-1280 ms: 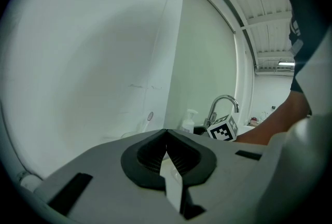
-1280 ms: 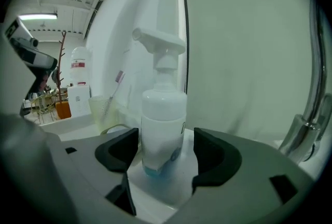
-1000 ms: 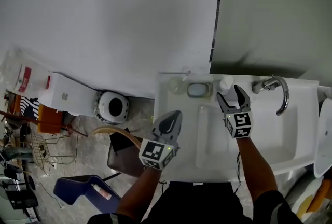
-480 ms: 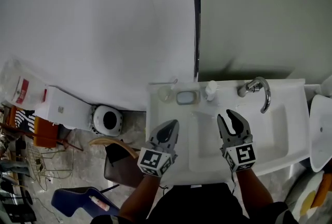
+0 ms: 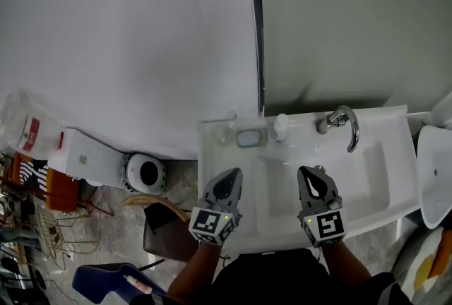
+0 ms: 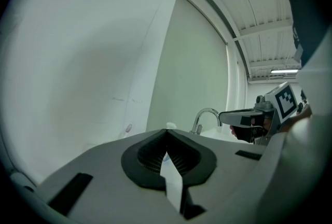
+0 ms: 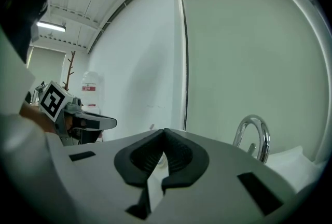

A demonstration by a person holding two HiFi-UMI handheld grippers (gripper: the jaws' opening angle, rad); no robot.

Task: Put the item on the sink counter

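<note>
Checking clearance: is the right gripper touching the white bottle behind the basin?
Apart. Head view: the right gripper, shut, hangs over the basin, bare porcelain between it and the white bottle.

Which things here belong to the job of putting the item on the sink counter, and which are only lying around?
Belong to the job:
- white bottle, probably the item, standing on the sink counter
- right tool, shut, holding nothing
- left tool, shut, holding nothing

Just lying about:
- soap dish
- tap
</note>
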